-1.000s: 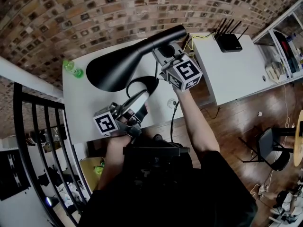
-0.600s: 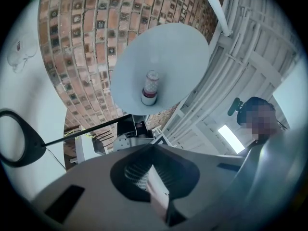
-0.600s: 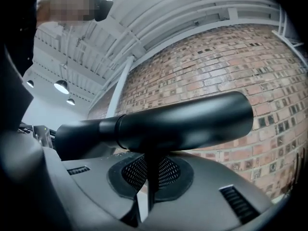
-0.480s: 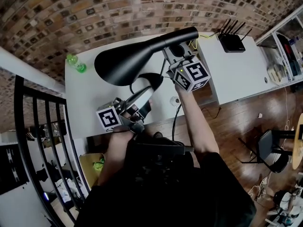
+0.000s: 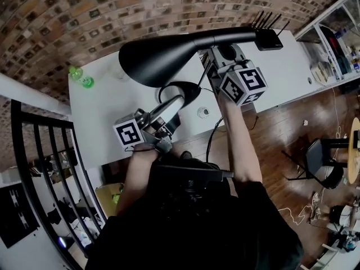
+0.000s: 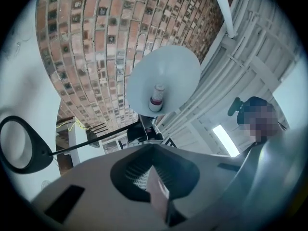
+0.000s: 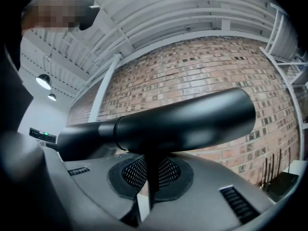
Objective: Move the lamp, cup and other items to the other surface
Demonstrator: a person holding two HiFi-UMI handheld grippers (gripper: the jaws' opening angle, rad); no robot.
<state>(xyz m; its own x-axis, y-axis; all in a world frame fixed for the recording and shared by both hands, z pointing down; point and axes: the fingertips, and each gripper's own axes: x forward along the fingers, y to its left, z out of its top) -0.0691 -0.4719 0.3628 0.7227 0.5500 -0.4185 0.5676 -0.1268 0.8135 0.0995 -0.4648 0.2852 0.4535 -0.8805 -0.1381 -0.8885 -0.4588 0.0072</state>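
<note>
A black desk lamp with a wide cone shade (image 5: 152,61) hangs over the white table (image 5: 107,111). My right gripper (image 5: 215,55) is shut on its thin black stem (image 7: 150,179), just below the head tube (image 7: 187,124). The lamp's black ring base (image 5: 183,90) lies at the tips of my left gripper (image 5: 175,104). In the left gripper view the shade's white inside with the bulb (image 6: 156,97) is overhead and the ring base (image 6: 21,146) is far left. The left gripper (image 6: 156,189) has its jaws together; nothing shows as held.
A green bottle (image 5: 80,76) stands at the white table's far left and a small clear cup (image 5: 203,112) near its front edge. A black router (image 5: 269,37) sits on the second white table (image 5: 292,66) to the right. There is a black railing (image 5: 34,167) on the left and a chair (image 5: 322,167) on the wooden floor.
The right gripper has carried the lamp head to the right and further up the picture. The left gripper has kept its place by the ring base.
</note>
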